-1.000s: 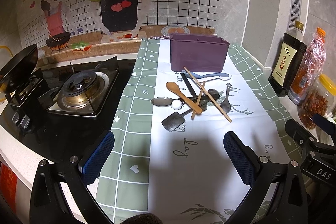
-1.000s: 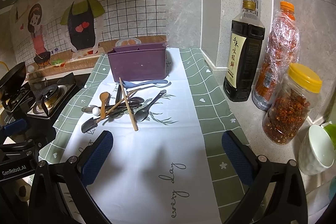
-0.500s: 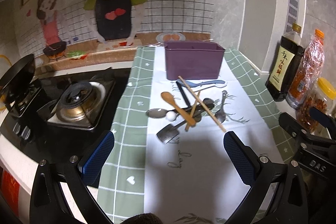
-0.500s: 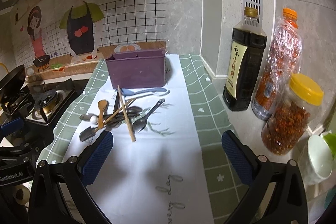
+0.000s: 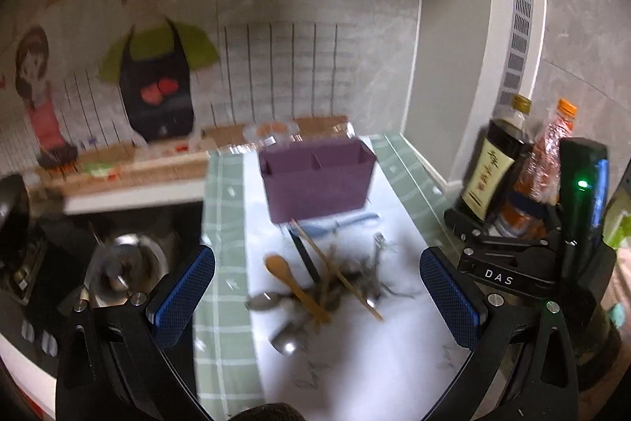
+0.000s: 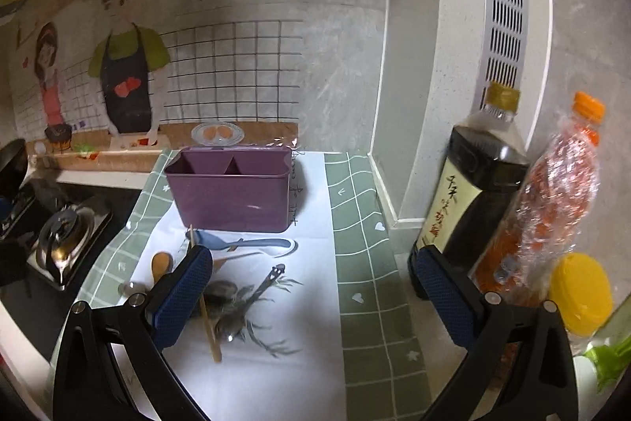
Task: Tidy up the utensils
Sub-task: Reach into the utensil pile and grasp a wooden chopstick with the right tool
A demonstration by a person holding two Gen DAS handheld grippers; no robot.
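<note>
Both tools hang spread and empty above the near part of a kitchen surface [image 6: 366,306] laid with a white runner edged in green check. The left tool [image 5: 315,296] frames the pile of utensils [image 5: 327,287] between its blue pads, without touching it. The right tool [image 6: 313,296] sits more toward the surface's right edge; its left pad covers part of the pile, and bare cloth lies open between the pads and along the near edge.

Mid-surface, the utensils lie tangled: a wooden spoon [image 5: 290,281], chopsticks [image 6: 205,298], metal spoons and a blue-handled scoop [image 6: 246,243] just behind the heap. Beyond them, toward the far edge, the purple two-compartment holder [image 6: 230,190] stands upright and apart from the pile, both compartments empty as far as the right view shows.

The left view, badly blurred, alone shows the other tool's black body with its green lamp at the right. Both views show a gas burner [image 6: 65,241] off the left edge. Only the right view, which is sharp, shows the yellow-lidded jar [image 6: 579,292]; near it stand a dark sauce bottle [image 6: 479,184] and an orange-capped bottle [image 6: 552,208] crowding the right edge against the wall.
</note>
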